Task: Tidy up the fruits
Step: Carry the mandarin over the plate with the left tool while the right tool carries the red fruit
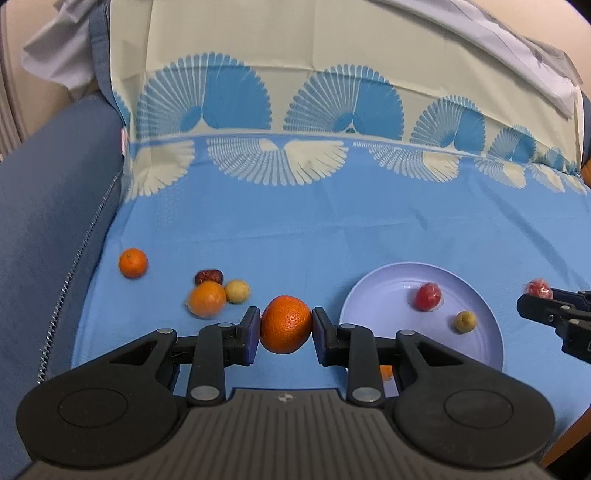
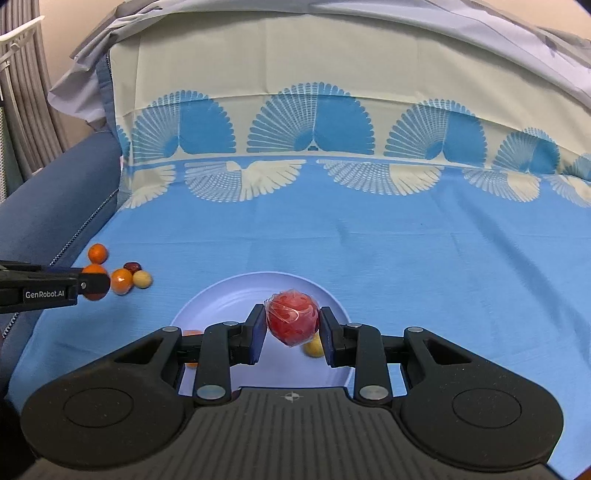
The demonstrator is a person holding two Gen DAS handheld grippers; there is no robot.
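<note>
Orange (image 1: 286,324) clamped between pads above blue cloth; wrapped red fruit (image 2: 292,322) gripped over lavender plate (image 2: 221,299); loose oranges, date, yellow fruit clustered left

Blue sofa seat (image 2: 55,206) with zipped seam, blue and cream fan-patterned cloth (image 2: 369,240) draped over seat and backrest, pale grey sheet (image 2: 480,22) bunched along the top, beige wall (image 2: 66,22), grey ribbed rack (image 2: 22,92) at left, even indoor light

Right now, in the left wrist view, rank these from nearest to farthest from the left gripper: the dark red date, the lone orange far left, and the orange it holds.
1. The held orange, clamped in the left gripper.
2. The dark red date, up and to the left, behind another orange.
3. The lone orange, farthest left, near the cloth's edge.
</note>
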